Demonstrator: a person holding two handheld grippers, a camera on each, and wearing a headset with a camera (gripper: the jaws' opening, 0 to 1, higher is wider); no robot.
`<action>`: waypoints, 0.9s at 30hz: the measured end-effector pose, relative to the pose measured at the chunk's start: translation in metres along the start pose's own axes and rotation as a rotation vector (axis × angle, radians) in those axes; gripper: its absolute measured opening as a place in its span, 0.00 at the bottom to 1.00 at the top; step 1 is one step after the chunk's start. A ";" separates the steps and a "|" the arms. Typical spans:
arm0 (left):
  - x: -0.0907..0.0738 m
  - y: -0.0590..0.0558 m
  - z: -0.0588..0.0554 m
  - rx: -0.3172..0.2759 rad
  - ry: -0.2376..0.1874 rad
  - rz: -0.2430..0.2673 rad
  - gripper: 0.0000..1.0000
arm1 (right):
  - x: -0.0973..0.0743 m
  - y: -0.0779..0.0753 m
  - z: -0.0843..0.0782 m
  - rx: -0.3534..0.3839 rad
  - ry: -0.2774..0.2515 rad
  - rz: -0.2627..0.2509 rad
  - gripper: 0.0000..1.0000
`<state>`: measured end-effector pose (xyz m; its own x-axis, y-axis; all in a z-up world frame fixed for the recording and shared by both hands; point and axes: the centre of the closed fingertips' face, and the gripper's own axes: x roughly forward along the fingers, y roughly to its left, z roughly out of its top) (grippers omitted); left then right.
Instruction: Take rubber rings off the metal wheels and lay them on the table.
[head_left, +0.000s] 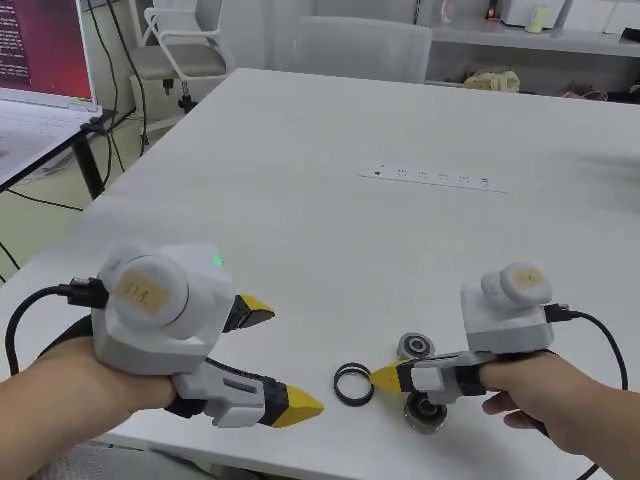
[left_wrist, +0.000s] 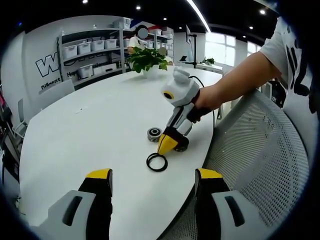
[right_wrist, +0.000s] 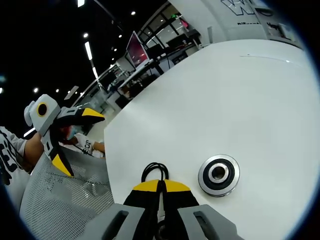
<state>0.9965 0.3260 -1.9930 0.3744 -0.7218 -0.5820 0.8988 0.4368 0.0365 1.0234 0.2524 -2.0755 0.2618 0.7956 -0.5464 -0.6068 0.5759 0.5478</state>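
Note:
A loose black rubber ring (head_left: 352, 384) lies flat on the white table (head_left: 330, 230) near its front edge. My right gripper (head_left: 383, 377) is shut, its yellow tips at the ring's right edge; whether they pinch it is unclear. One metal wheel (head_left: 415, 346) with a dark rim sits just behind that gripper, and a second wheel (head_left: 426, 411) lies partly hidden under it. In the right gripper view the ring (right_wrist: 155, 171) pokes out past the shut tips (right_wrist: 160, 187), with the wheel (right_wrist: 218, 174) to the right. My left gripper (head_left: 280, 357) hovers open, left of the ring (left_wrist: 156, 162).
The table's front edge runs just below both grippers. A recessed socket strip (head_left: 430, 178) sits mid-table. A monitor (head_left: 45, 50) stands at the far left and office chairs (head_left: 360, 45) behind the table. A mesh chair back (left_wrist: 250, 150) is beside the table edge.

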 end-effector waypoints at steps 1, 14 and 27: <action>0.000 0.000 0.000 0.000 0.001 -0.001 0.64 | 0.000 0.000 0.000 -0.004 0.000 0.000 0.00; 0.000 0.000 -0.002 0.003 0.006 -0.002 0.64 | 0.001 -0.001 0.002 -0.023 -0.009 -0.009 0.01; 0.000 -0.001 -0.002 0.006 0.009 -0.005 0.64 | -0.001 0.001 0.004 -0.026 -0.020 0.000 0.03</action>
<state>0.9953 0.3269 -1.9951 0.3682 -0.7190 -0.5894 0.9020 0.4300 0.0389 1.0256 0.2527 -2.0714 0.2763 0.7995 -0.5333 -0.6260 0.5707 0.5314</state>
